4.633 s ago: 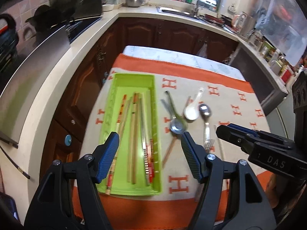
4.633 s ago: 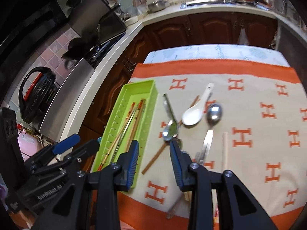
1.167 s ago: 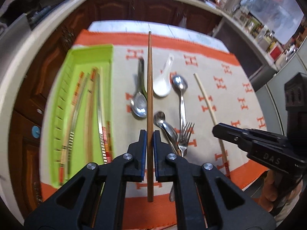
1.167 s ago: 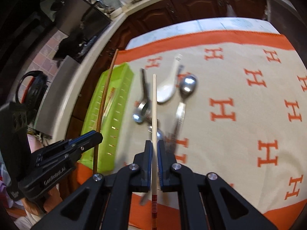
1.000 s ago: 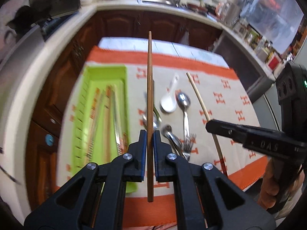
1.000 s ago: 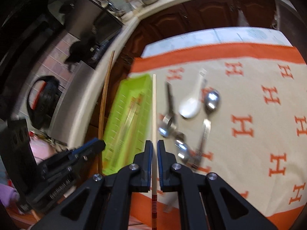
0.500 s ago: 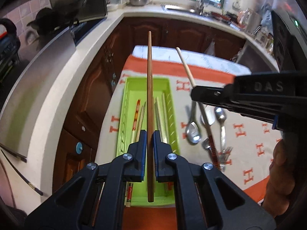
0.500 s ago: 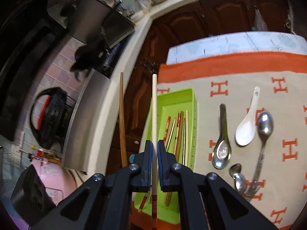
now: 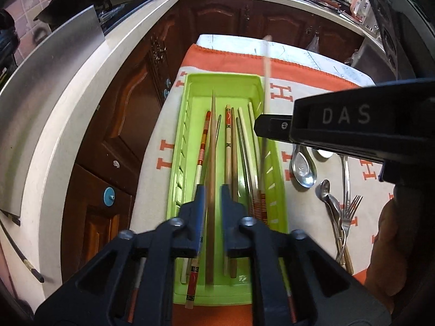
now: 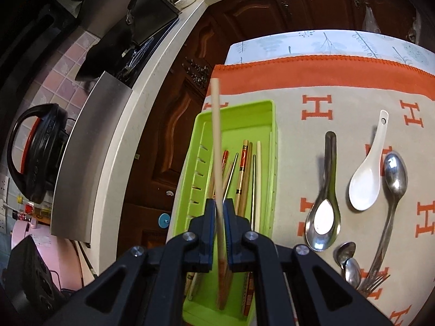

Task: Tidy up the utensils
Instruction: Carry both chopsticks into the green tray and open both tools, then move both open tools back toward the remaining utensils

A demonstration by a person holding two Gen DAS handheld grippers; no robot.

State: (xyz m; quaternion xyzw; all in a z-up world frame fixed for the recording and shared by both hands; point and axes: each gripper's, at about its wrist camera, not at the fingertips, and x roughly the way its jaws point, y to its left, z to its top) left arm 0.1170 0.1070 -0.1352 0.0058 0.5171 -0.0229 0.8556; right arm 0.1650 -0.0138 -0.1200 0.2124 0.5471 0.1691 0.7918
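Over the green tray [image 9: 187, 125] at the left edge of the counter [image 10: 353, 100], my left tool [image 9: 212, 209] has its blue pads slightly spread, a brown chopstick [image 9: 210, 163] lying loose between them along the tray. Through the left camera I see my right tool [image 9: 261, 126] from the side with a pale chopstick [image 9: 266, 81] crossing it, blurred. The right camera shows what that angle hides: my right tool [image 10: 220, 217] pressed together, pinching the pale chopstick [image 10: 216, 135], which tilts over the tray's left side. Only this view shows the white ceramic spoon [image 10: 367, 179] whole; metal spoons [image 10: 323, 217] and a fork [image 9: 349, 212] lie on the patterned cloth [image 10: 353, 100] right of the tray.
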